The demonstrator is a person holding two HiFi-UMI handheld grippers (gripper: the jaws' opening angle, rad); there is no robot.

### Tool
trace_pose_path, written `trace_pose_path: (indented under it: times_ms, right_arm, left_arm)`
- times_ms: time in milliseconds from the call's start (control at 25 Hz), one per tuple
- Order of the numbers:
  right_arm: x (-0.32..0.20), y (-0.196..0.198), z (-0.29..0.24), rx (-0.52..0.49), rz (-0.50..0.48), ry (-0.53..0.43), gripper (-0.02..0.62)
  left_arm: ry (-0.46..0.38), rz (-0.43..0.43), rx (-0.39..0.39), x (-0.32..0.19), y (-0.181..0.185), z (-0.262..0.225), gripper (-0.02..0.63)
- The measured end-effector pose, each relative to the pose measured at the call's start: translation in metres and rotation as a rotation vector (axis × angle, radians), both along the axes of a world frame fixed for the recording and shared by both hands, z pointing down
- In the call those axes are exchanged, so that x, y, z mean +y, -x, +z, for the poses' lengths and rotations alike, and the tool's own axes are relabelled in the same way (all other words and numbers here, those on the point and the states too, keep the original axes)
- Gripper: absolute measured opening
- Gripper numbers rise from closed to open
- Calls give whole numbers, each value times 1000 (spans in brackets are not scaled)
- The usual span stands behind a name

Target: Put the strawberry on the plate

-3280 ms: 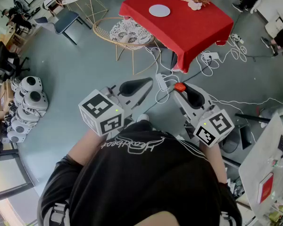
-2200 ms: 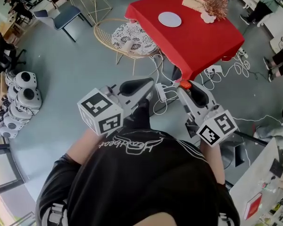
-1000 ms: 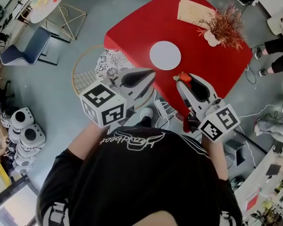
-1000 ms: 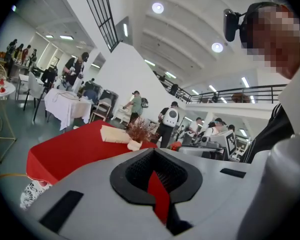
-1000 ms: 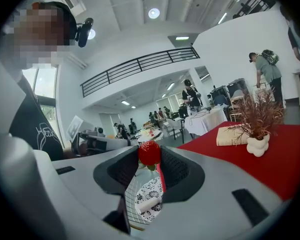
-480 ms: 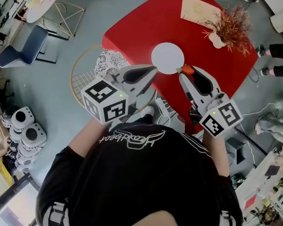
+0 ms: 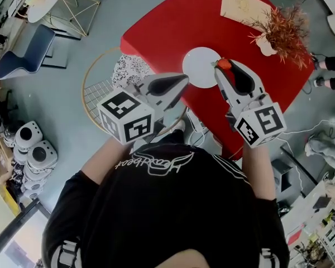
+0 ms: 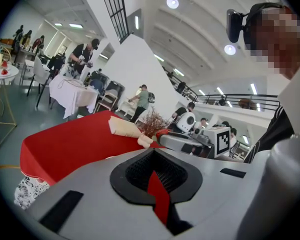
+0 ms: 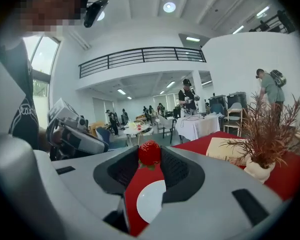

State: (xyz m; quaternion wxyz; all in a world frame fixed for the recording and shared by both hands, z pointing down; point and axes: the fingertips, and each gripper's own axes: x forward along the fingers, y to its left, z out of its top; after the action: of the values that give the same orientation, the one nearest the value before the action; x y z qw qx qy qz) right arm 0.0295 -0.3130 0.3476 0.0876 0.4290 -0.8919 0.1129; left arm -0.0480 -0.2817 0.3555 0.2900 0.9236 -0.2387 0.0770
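A white round plate lies near the front of the red table. My right gripper is shut on a red strawberry and holds it at the plate's right rim, above the table. In the right gripper view the strawberry sits pinched between the fingertips, and the plate shows below through the gap. My left gripper hovers just left of the plate's front edge; its jaws meet at the tips with nothing between them.
A dried reddish plant in a white vase and a beige mat stand at the table's far right. A wire chair with a patterned cushion sits left of the table. White robot heads lie on the floor at left.
The view has closed in on the red table. My right gripper has carried the strawberry forward to the plate's right rim. My left gripper has come along beside it.
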Motion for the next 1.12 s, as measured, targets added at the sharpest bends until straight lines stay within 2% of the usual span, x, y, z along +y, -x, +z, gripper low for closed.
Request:
trace_pose_path:
  times_ms: [200,440,680,880,1120]
  right_arm:
    - [-18,3,35,59,-6,33,130]
    - [-47,11,110,105,-10,181,130]
    - [-48,11,155,209,-20,262,130]
    - [-44,20,174,311,-57,275,130]
    - [-37,20,174,364,-79,276,130]
  left_arm:
    - [21,-20,0,-10,-1,8,8]
    - [48,-26,3,-28,4,34,8]
    - [70,-28,-12,-27,4,37,8]
    - [80,-29,-16,-23,5,39,8]
    - [87,-27,-20,-18,3,36,8]
